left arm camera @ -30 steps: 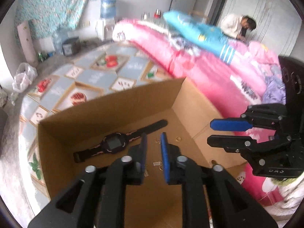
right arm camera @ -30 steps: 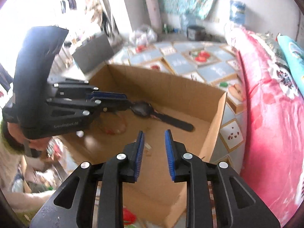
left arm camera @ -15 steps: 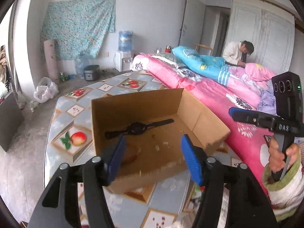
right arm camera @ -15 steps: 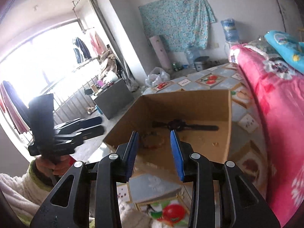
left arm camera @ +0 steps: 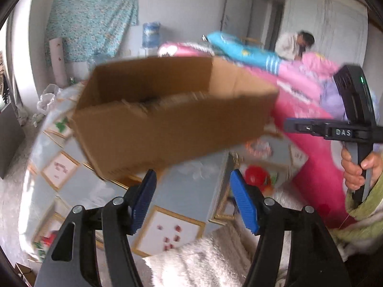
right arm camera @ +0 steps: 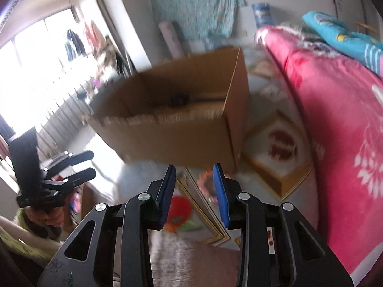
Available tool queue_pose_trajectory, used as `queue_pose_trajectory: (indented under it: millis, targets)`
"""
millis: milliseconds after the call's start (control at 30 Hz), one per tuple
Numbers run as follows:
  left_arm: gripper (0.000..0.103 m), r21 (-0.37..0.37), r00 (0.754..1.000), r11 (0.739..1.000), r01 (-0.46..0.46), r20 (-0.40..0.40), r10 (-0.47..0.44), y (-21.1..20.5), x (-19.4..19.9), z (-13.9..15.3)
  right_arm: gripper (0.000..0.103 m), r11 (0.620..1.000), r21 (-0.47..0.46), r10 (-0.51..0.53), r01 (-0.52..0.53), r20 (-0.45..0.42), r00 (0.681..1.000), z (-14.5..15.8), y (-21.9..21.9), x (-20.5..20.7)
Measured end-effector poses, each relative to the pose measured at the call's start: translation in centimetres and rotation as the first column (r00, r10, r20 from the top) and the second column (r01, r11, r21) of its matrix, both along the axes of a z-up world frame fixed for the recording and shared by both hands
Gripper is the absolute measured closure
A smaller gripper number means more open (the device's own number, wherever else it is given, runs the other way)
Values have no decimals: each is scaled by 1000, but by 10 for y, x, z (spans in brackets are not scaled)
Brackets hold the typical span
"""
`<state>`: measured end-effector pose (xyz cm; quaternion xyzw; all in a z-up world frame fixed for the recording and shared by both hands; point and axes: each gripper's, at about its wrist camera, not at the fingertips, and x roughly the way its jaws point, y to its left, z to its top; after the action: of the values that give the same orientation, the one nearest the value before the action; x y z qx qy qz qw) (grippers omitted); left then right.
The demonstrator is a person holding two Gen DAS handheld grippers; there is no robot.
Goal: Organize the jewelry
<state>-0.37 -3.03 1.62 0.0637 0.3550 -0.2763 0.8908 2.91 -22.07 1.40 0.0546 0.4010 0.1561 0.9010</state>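
Left gripper (left arm camera: 191, 197): jaws wide, just opened further, nothing between them. Box (left arm camera: 172, 117): one, open-topped, on the patterned table (left arm camera: 189, 186), presumably the store for sorted pieces; one dark watch (right arm camera: 178, 99) is dimly visible inside. One beaded bracelet (right arm camera: 205, 185) lies on the table in front of the box, still unsorted. Right gripper (right arm camera: 194, 195): jaws part open, just narrowed, empty, aimed at the bracelet, likely to collect it
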Motion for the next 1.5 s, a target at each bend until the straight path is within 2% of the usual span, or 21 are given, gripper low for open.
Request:
queue_pose_trajectory:
  millis: [233,400,467,533,600,833,1000,1167,1333,1467,1500]
  targets:
    - [41,71,997,994,79,16,-80,-44,2,-29,77,995,-87,34,-38,-50,998,-36,18,14]
    - [50,74,991,988,133,12,-134,-72,4,-36,82,988,-145,39,-47,-55,998,-49,23,20]
    - [55,75,990,987,144,2,-144,-80,8,-40,89,986,-162,30,-38,-48,998,-50,22,19]
    - [59,72,989,986,148,-11,-147,-88,13,-44,95,989,-149,21,-28,-51,998,-50,18,18]
    - [63,59,989,988,144,-31,-142,-93,20,-46,96,991,-133,3,-9,-52,999,-50,12,16]
    - [69,63,993,992,109,-50,-106,-108,41,-48,96,998,-28,-51,50,-54,997,-55,-7,14]
    - [72,101,995,990,102,-22,-100,-116,42,-51,96,998,3,-57,57,-52,997,-56,-11,13]
    - [80,140,997,988,72,3,-74,-122,42,-52,96,998,23,-53,55,-49,997,-58,-17,11]
    - [89,165,997,983,80,5,-82,-128,40,-50,96,998,39,-52,54,-48,998,-59,-24,9]
    - [89,152,997,985,82,-7,-82,-127,42,-50,96,998,45,-51,53,-47,998,-59,-25,9]
    - [92,149,997,985,82,-11,-82,-127,42,-50,96,998,44,-50,52,-46,998,-59,-24,8]
